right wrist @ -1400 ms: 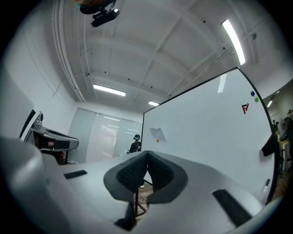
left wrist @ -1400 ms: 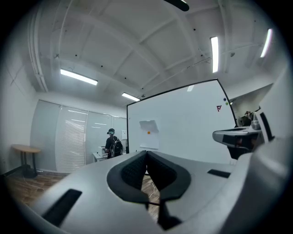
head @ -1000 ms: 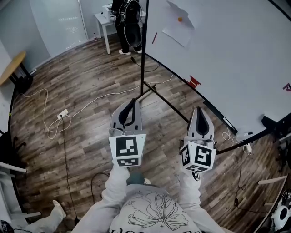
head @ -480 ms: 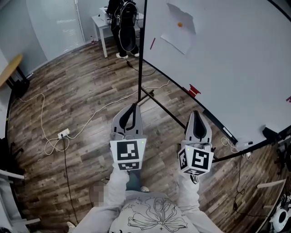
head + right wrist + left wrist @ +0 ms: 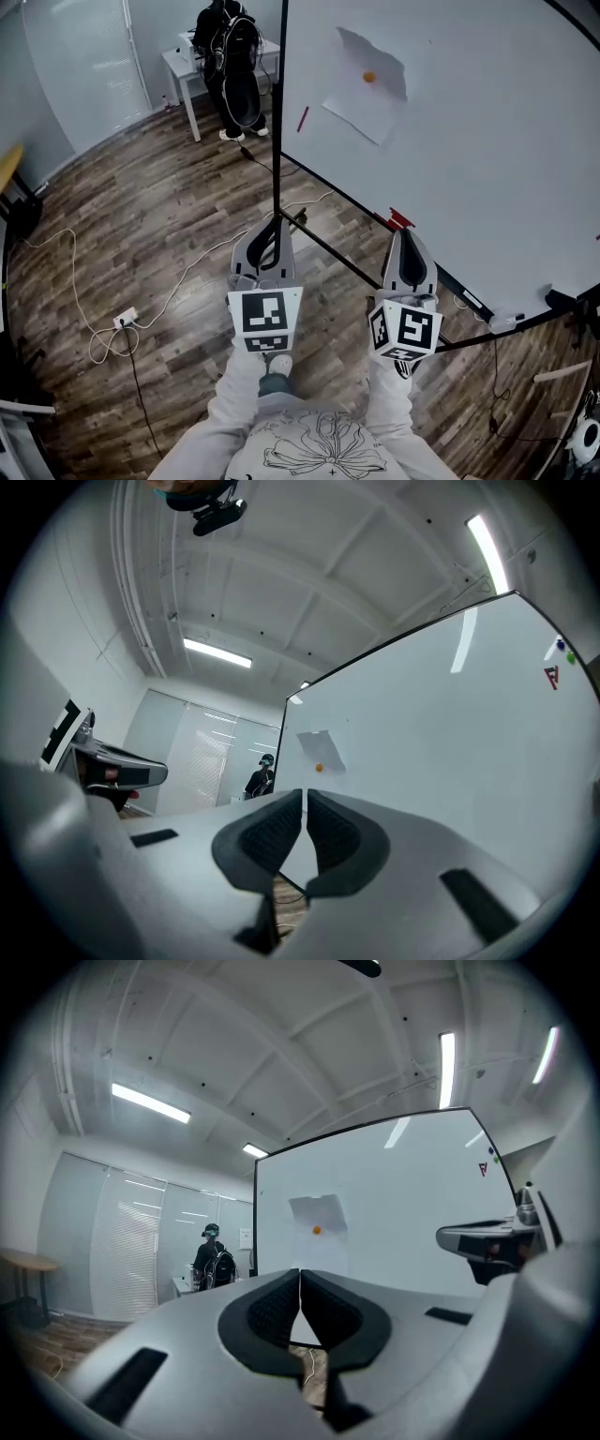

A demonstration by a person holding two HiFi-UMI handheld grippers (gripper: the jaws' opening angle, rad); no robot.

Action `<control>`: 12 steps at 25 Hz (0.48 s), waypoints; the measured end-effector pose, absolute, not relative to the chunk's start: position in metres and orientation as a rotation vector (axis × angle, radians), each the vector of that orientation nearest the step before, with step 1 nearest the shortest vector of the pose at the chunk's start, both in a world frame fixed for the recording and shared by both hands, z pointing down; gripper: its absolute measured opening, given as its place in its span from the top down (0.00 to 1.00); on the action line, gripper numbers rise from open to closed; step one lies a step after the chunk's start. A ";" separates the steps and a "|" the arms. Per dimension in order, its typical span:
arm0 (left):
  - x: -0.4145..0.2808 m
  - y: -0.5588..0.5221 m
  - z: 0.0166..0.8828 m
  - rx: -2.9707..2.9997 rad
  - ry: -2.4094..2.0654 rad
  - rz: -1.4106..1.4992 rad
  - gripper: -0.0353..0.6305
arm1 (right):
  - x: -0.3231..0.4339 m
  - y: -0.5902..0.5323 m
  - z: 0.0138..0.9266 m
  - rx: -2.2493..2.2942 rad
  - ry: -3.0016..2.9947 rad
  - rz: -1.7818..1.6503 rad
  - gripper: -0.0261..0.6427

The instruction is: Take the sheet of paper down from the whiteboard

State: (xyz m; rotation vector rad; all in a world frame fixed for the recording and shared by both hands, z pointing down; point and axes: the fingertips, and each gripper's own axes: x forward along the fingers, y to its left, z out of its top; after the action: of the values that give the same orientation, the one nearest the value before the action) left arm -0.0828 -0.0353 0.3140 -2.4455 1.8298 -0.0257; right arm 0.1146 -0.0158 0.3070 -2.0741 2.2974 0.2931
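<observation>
Out front at waist level: left gripper [image 5: 274, 225] pressed shut, empty. Sheet of paper [image 5: 367, 89] far ahead, near whiteboard [image 5: 487, 150] left edge, under orange magnet [image 5: 368, 77], well apart from both. Right gripper [image 5: 406, 239] shut too, empty, board side, so probably nearer imo.

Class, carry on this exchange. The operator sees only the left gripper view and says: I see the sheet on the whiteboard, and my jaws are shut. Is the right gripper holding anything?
Observer: No. The right gripper is shut and empty.
Operator: Is anything on the floor on the way?
Observer: Yes. The board's black stand leg crosses the floor between the left gripper and the right one.
Operator: Is anything beside the sheet?
Observer: A red marker sits on the whiteboard, left of the sheet in the head view.
</observation>
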 end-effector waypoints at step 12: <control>-0.094 -0.150 0.303 -2.508 1.719 0.005 0.94 | 0.112 -0.112 0.299 -2.189 2.192 0.295 0.95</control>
State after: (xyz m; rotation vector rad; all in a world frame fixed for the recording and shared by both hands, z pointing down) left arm -0.0939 -0.1502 0.3028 -2.5078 1.7185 0.0046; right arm 0.1121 -0.1117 0.2993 -2.1889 2.1918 0.2951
